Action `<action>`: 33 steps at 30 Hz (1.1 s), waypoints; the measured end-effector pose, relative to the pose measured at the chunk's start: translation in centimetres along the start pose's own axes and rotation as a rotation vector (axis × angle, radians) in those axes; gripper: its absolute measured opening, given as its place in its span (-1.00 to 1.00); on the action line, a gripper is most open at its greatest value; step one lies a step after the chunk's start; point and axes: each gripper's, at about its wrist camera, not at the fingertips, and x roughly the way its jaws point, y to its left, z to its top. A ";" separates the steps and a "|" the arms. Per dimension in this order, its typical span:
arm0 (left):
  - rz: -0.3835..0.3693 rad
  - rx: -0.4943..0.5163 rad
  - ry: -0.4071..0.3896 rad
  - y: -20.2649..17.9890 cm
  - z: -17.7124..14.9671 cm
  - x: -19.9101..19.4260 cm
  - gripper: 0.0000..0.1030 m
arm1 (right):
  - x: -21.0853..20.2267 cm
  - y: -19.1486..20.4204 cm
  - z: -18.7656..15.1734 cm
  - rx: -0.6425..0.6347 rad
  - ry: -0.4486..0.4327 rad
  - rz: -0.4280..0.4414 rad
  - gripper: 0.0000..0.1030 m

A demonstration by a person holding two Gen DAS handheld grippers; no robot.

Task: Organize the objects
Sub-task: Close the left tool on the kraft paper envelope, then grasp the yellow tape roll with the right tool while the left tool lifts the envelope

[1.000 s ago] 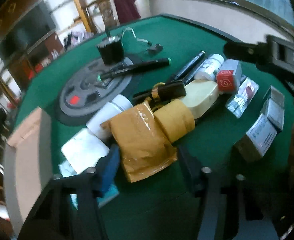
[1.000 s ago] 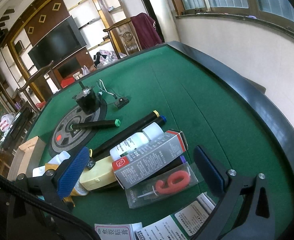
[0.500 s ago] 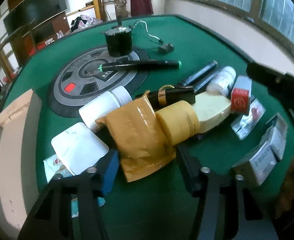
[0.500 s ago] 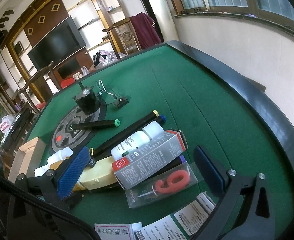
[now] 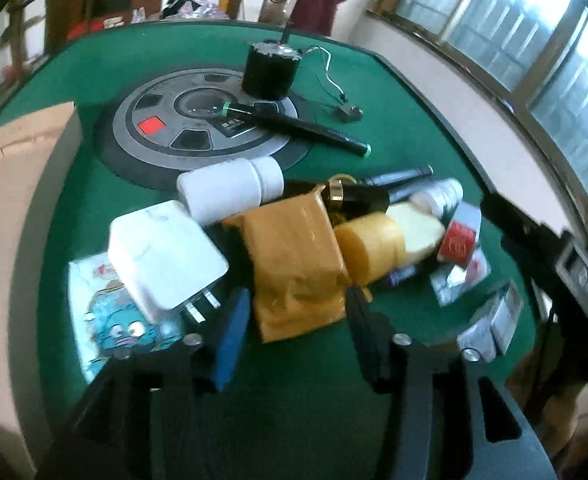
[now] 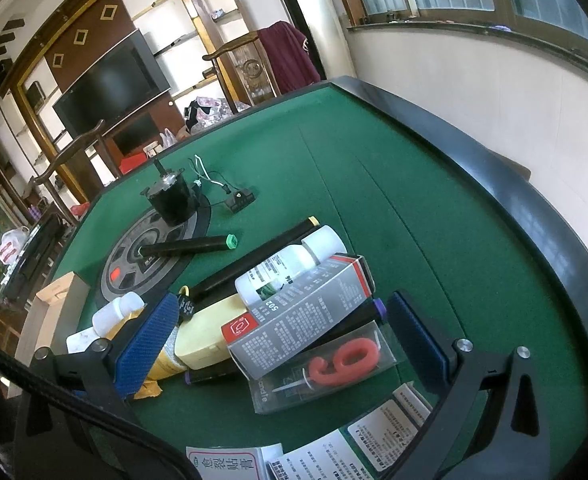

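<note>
One green worktop (image 6: 394,184) carries the lot. Two white bottles: a plain one (image 5: 229,190) at ten o'clock of the pile, a labelled one (image 6: 289,262) at one. One black motor (image 5: 269,68) at twelve. One green-capped marker (image 5: 298,130). One white plug adapter (image 5: 161,254). One brown packet (image 5: 294,268). One grey carton (image 6: 298,316). One red "6" candle pack (image 6: 330,368).

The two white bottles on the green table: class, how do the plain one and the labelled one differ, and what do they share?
The plain bottle has a bare white body; the labelled bottle carries printed text and a green picture. The plain bottle lies at the edge of the round grey panel; the labelled bottle lies farther right, against the grey carton. Both are white, capped and lying on their sides.
</note>
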 end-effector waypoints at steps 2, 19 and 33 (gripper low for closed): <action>0.022 0.011 -0.006 -0.8 0.4 0.5 -0.13 | 0.0 0.0 0.0 0.001 0.002 0.003 1.00; 0.308 0.198 -0.125 -2.6 1.2 3.3 -0.22 | -0.1 0.0 0.0 0.005 0.008 0.013 1.00; 0.145 0.096 -0.271 1.3 -1.6 -7.7 -0.24 | 0.0 2.5 -0.5 -0.086 0.071 0.121 1.00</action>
